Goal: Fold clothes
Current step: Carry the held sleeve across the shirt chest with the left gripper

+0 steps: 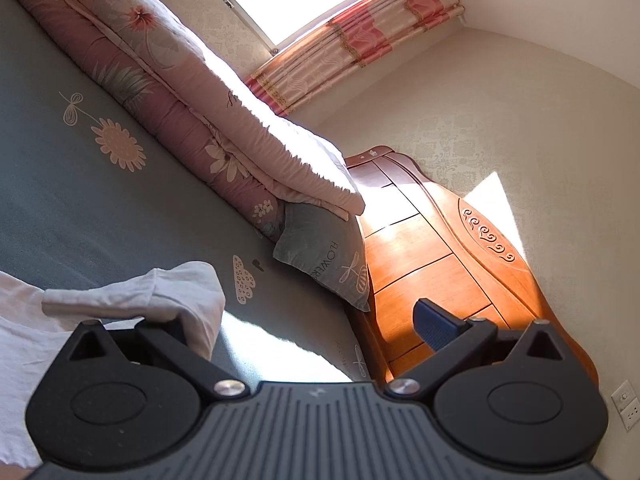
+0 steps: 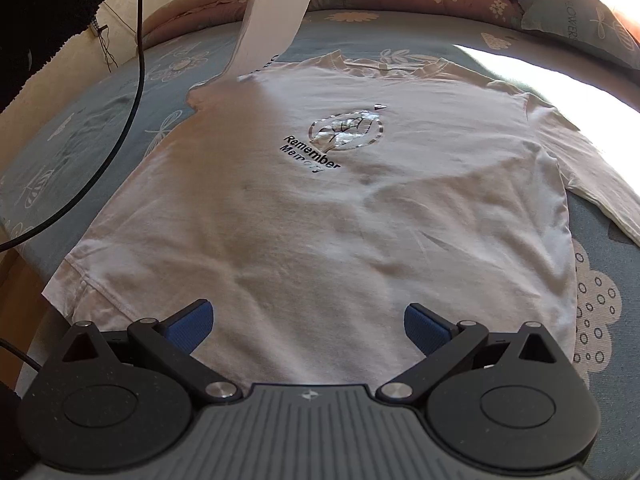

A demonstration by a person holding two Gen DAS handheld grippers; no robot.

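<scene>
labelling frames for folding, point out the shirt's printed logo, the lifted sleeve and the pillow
printed logo [image 2: 345,131], right wrist view, on the silvery leaf emblem
lifted sleeve [image 2: 276,12], right wrist view, mid-length of the raised white strip
pillow [image 1: 320,258], left wrist view, centre of its grey-blue face

white long-sleeve tee [image 2: 320,208] flat on bed, front up w/ "remember memory" print, one sleeve [image 2: 276,12] lifted.

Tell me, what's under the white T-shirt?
The white T-shirt lies on a blue flowered bedsheet, which shows all around it. What lies directly beneath the shirt is covered.
</scene>
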